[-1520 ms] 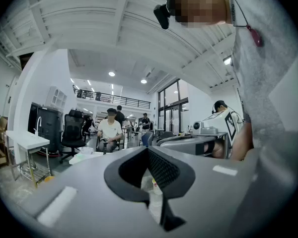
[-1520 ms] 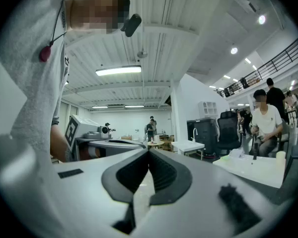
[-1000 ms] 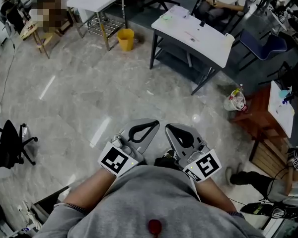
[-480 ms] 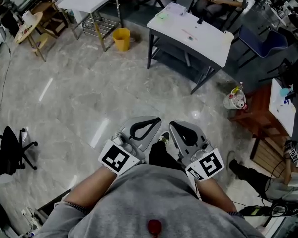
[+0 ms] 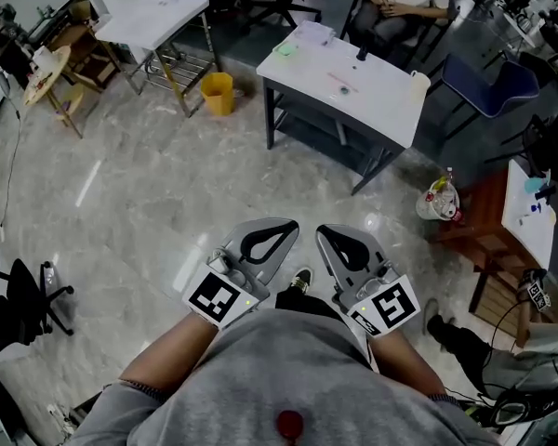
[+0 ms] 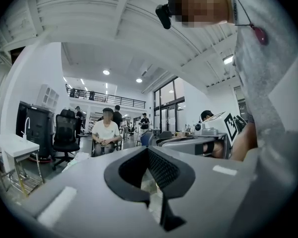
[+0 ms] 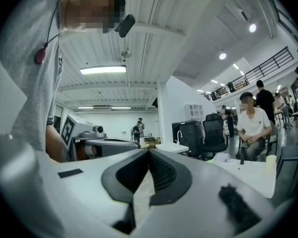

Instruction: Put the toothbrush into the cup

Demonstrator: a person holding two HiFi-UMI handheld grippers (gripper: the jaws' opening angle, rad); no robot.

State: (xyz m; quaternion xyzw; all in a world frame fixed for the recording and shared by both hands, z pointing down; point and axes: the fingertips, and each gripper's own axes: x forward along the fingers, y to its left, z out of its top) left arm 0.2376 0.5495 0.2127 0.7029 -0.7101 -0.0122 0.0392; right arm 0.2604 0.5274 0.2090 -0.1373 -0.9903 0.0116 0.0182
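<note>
Both grippers are held close against the person's grey-shirted chest, side by side and level, pointing across the floor (image 5: 149, 184) toward a white counter (image 5: 381, 100). The left gripper (image 5: 285, 230) has its jaws pressed together with nothing between them; its own view shows the ribbed pads meeting at the tip (image 6: 148, 150). The right gripper (image 5: 324, 234) is the same, jaws together and empty (image 7: 149, 150). A shoe (image 5: 300, 279) shows on the floor between the two.

The counter stands well apart from both grippers, with bare marble floor between. On it, a pale cup (image 5: 418, 80) sits at the right-hand end, near the edge. A thin small item (image 5: 342, 84) lies near the middle of the top; whether it is the toothbrush cannot be told, as it is too small. A dark upright thing (image 5: 361, 54) stands towards the far edge, and a green thing (image 5: 285, 49) lies at the left end.

In the right gripper view the counter (image 7: 253, 176) lies off to the right of the jaws, with the cup (image 7: 271, 160) and the dark upright thing (image 7: 242, 155) on it. A seated person (image 7: 253, 125) is behind it. A yellow bin (image 5: 217, 93) stands on the floor left of the counter.
</note>
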